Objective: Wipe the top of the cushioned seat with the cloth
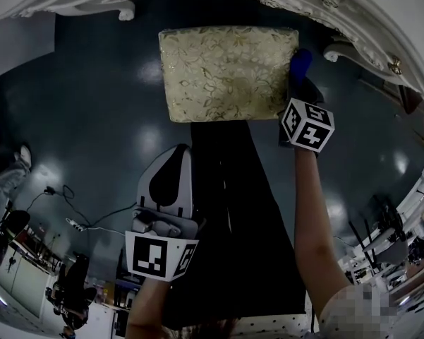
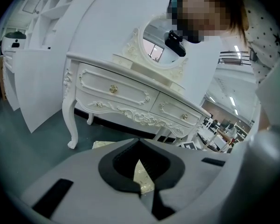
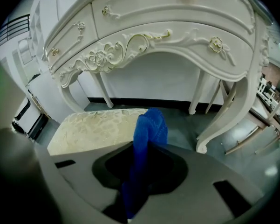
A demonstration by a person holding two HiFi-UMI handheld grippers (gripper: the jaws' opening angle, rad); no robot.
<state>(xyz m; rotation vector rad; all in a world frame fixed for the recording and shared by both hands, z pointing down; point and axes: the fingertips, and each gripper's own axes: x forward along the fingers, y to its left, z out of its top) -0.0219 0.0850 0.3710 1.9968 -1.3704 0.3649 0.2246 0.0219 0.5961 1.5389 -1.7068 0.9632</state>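
The cushioned seat is a cream pad with a gold flower pattern, standing on the dark floor in front of me. A blue cloth sticks up at the seat's right edge, with my right gripper shut on it. In the right gripper view the cloth rises between the jaws of the right gripper, just right of the seat. My left gripper is held low, well short of the seat's near edge, shut and holding nothing. In its own view the left gripper shows only a sliver of the seat.
A white carved dressing table stands over and behind the seat, its curved leg on the floor to the right of the cloth. In the left gripper view the table carries a round mirror. My dark trousers reach up to the seat.
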